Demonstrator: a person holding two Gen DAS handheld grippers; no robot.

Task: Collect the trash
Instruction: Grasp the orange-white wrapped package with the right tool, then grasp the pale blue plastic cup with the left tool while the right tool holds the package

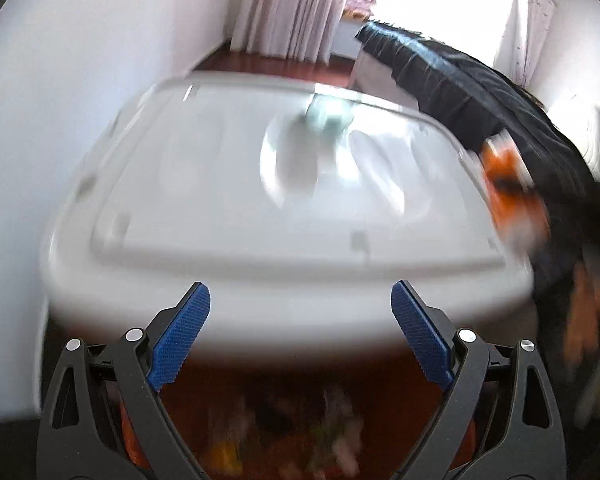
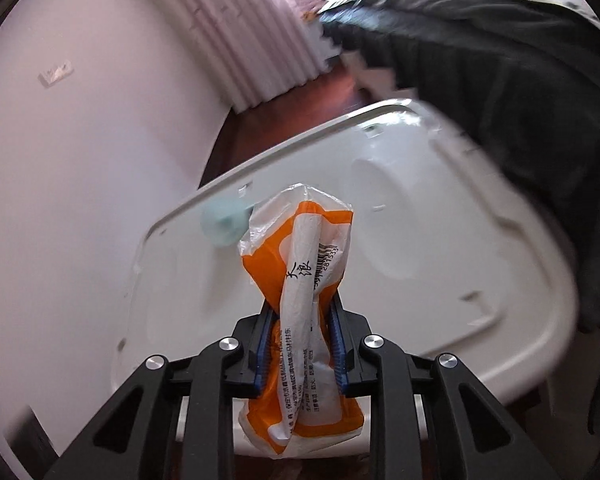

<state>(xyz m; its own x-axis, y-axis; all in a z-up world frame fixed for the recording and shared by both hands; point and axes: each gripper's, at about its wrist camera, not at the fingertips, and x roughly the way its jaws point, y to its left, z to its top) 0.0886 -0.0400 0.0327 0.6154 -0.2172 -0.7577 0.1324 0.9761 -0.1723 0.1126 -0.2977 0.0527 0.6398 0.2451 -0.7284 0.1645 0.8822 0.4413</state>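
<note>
- Right hand-held gripper (image 2: 299,344) is clamped on a crumpled orange-and-white wrapper (image 2: 304,264), pads pinching its middle, above the white bin (image 2: 440,240).
- Left hand-held gripper (image 1: 300,332) has its jaws wide apart, holding nothing, before the bin's near rim.
- Step, as I judge it: carrying trash to the bin, where a pale blue piece (image 2: 224,222) already lies.
- Next move calls for releasing the wrapper well inside the rim.

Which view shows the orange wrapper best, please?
The right wrist view: the wrapper sits sharp and centred, pinched in the right gripper. The left wrist view shows only an orange blur at the right edge.
</note>
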